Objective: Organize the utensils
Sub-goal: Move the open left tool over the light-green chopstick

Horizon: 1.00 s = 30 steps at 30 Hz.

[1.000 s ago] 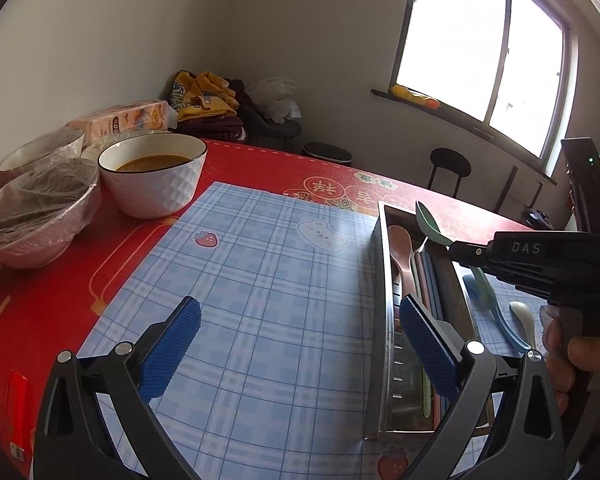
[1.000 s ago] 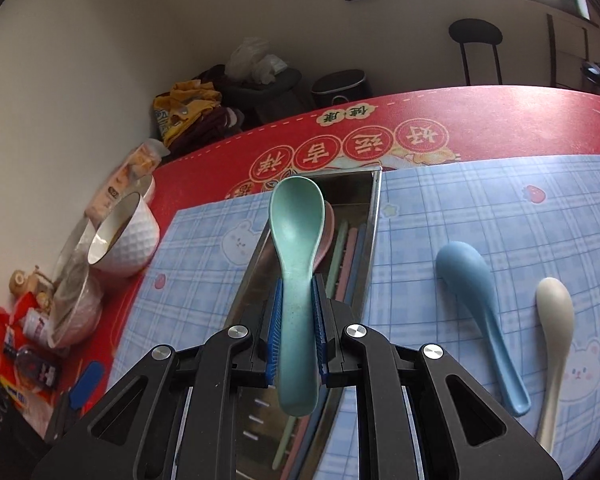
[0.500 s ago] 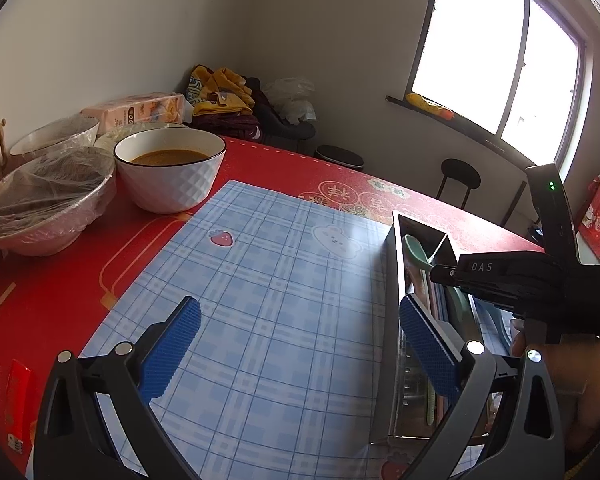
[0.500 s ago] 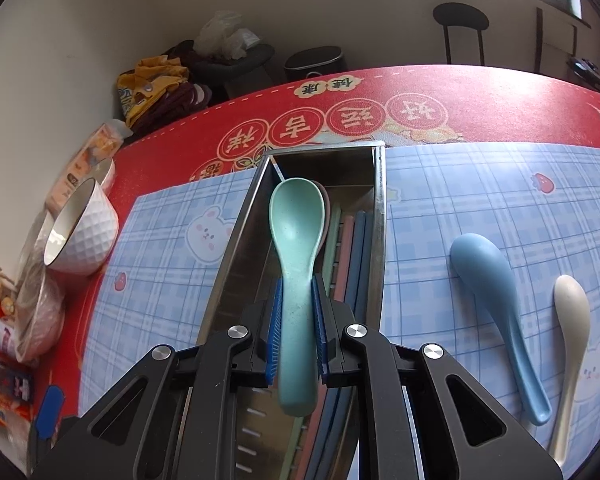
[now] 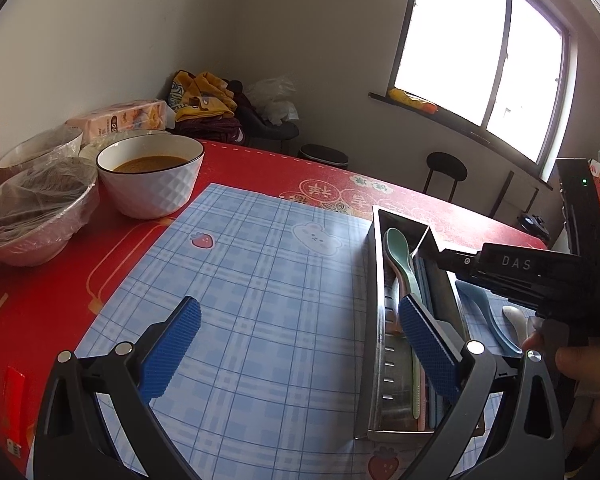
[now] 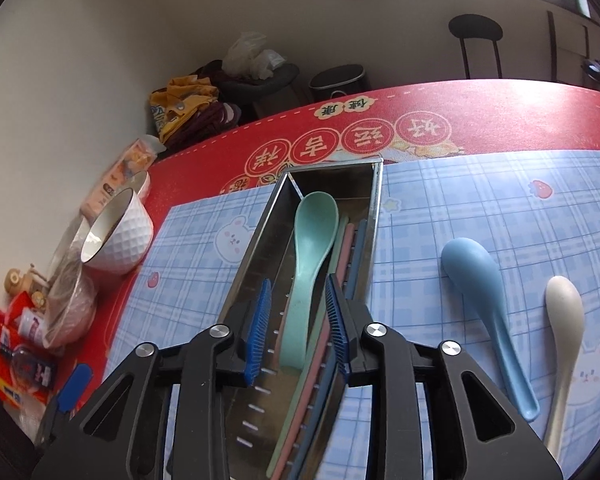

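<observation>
Green spoon (image 6: pixel 306 264) lies in the metal tray (image 6: pixel 256 256) between the parted pads of the right gripper (image 6: pixel 298 320), gripping nothing. Judged light, rigid, smooth plastic; best taken at mid-handle. Left gripper (image 5: pixel 296 354) hovers low over the blue mat (image 5: pixel 260 280), wide open, empty

Mint-green spoon (image 6: pixel 310 264) lying bowl-up inside the metal tray (image 6: pixel 256 248), handle between the parted right jaws, touching neither. Beside it, pink, green and blue chopsticks (image 6: pixel 342 264). Right of the jaws, on the mat: blue spoon (image 6: pixel 485 300), cream spoon (image 6: pixel 563 336).
</observation>
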Each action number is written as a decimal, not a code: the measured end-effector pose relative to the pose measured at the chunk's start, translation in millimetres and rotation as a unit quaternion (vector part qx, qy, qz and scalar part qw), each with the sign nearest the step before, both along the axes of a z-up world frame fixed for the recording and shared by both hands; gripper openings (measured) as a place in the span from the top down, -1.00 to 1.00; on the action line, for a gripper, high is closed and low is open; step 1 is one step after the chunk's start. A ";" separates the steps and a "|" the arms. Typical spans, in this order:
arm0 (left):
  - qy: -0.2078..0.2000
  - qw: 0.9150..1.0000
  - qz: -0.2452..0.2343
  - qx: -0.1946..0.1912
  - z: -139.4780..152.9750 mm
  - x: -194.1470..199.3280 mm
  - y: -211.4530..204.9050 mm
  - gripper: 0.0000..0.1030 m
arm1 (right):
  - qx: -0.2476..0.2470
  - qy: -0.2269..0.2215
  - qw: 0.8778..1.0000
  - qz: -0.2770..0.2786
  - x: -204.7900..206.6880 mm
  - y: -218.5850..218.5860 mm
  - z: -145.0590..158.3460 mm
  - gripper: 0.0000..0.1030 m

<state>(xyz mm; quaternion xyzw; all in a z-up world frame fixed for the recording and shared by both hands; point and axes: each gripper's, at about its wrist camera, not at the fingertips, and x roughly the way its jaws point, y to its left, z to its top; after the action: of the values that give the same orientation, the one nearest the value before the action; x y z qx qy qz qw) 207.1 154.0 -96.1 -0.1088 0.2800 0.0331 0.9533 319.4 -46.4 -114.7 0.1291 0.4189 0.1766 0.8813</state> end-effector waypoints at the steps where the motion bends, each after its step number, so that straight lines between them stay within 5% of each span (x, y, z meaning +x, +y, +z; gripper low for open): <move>1: 0.000 1.000 -0.002 0.002 0.2 -0.2 -1.4 -0.88 | -0.005 -0.010 1.000 0.001 -5.5 -3.9 2.7 0.01; 8: -0.012 1.000 -0.012 0.020 3.0 -3.5 -12.0 -0.88 | -0.017 -0.067 0.998 -0.003 -42.9 -44.3 17.8 -0.69; 20: -0.021 0.997 -0.042 0.063 1.9 -8.1 -38.3 -0.88 | 0.053 -0.133 0.989 -0.036 -137.2 -159.0 6.4 -0.71; 25: -0.023 0.994 -0.047 0.099 -0.4 -12.6 -56.3 -0.88 | 0.044 -0.120 0.989 -0.073 -169.4 -212.1 -4.5 -0.71; 30: -0.016 0.992 -0.097 0.081 6.3 -23.6 -79.1 -0.88 | -0.010 -0.109 0.986 -0.128 -187.2 -248.4 -9.1 -0.71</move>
<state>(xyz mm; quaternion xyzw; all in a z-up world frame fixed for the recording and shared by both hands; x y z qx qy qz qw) 183.5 74.9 -89.8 -0.0045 0.2706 -0.0386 0.9619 132.3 -294.9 -123.8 0.1527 0.3025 0.0709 0.9382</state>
